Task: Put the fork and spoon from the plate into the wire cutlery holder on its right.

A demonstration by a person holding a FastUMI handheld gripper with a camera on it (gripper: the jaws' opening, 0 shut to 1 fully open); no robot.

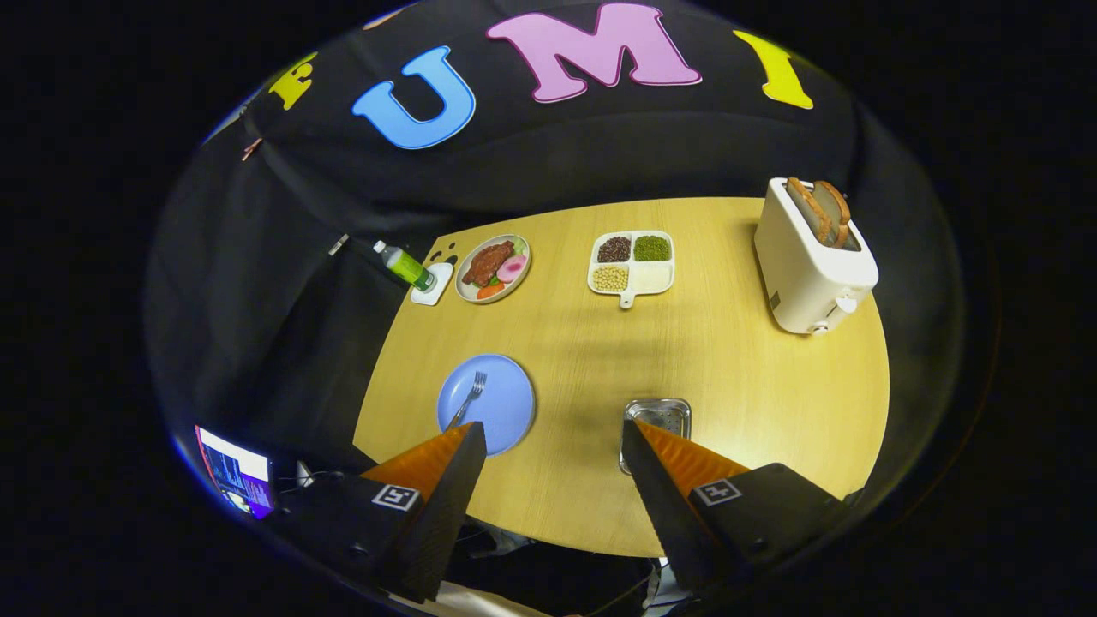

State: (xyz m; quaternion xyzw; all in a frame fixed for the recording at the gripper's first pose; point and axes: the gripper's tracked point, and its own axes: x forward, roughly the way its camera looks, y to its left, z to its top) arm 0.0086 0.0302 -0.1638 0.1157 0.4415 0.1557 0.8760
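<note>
Your wooden table (600, 360) carries a blue plate (497, 403), metal holder (658, 418), toaster (814, 261), divided tray (634, 263), food plate (492, 267), and perhaps a coaster (433, 287).

Far beyond my claw (553, 450) I see a toaster (814, 261), divided tray (632, 261), food plate (492, 268) and bottle (404, 265) on the bench (728, 386).

Light falls from overhead onto the worktop (728, 368), leaving a bright patch near its right side, while the cloth around it stays dim and dark. A soft, broad shadow lies across the middle of the wood, and the toaster (814, 257) casts only a faint one at its base. The fisheye lens bends the worktop's edges into curves, and the picture stays sharp at centre, softening toward the rim.
</note>
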